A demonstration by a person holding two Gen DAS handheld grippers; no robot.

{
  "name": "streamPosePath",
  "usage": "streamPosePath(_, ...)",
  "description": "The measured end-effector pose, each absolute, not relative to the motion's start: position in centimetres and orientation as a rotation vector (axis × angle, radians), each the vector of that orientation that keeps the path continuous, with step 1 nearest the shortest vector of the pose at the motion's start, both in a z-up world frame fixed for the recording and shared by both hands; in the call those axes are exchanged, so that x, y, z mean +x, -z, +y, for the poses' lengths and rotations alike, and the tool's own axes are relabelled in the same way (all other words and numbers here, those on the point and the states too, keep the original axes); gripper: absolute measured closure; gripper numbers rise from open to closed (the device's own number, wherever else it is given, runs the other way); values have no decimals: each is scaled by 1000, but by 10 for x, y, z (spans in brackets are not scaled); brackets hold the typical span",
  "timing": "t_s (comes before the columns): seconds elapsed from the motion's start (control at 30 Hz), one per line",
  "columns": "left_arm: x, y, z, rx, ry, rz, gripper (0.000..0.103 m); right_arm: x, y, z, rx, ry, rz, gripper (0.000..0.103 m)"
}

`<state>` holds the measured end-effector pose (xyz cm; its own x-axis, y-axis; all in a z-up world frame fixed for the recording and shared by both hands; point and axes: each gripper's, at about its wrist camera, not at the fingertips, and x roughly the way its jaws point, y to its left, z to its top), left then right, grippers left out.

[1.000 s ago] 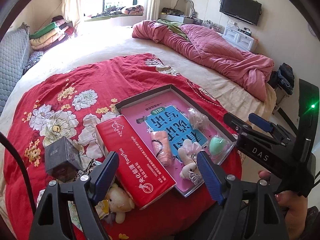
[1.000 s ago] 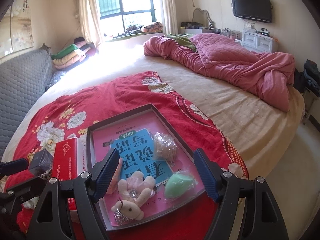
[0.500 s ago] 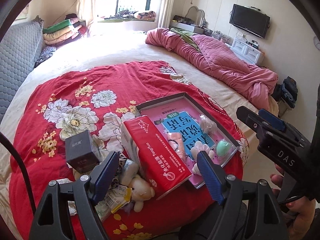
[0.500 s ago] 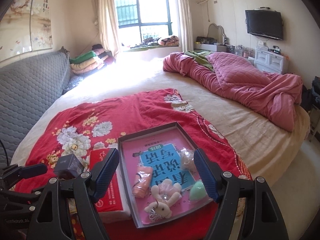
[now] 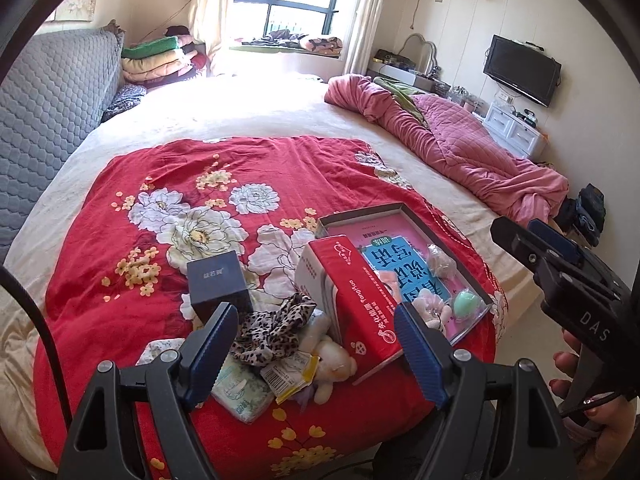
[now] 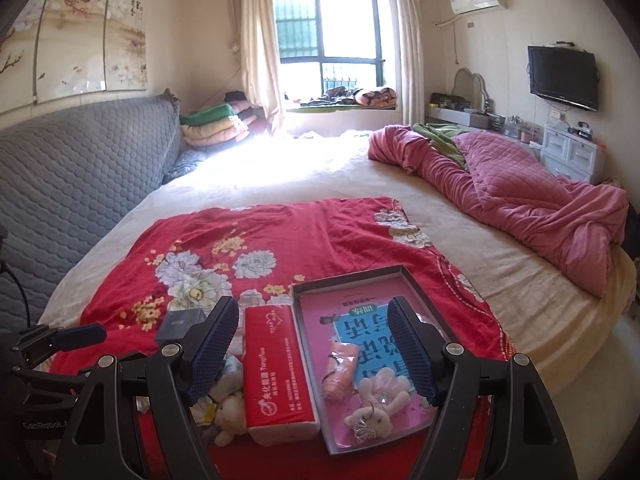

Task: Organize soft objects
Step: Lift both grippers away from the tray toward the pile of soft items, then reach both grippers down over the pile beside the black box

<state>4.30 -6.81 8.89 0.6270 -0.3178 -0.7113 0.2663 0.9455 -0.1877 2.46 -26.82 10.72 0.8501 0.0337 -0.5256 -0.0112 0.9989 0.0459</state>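
Fingers of the left gripper [image 5: 316, 344] and right gripper [image 6: 312, 344] are spread wide and hold nothing, above the near edge of the bed [image 6: 500, 280]. On the red floral cover [image 6: 256, 236], a shallow tray [image 6: 420, 286] holds a pale plush bunny [image 6: 378, 406], a peach roll [image 6: 340, 368] and a mint sponge [image 5: 464, 306]. Left of a red tissue pack [image 6: 276, 368] lie a leopard scrunchie [image 5: 272, 330] and a cream plush toy [image 5: 334, 364].
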Motion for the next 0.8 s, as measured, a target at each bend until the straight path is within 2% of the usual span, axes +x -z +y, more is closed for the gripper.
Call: streamPosePath(0.8, 30, -63, 52, -173, 118, 883, 24, 16, -106, -202, -70, -179, 567, 25)
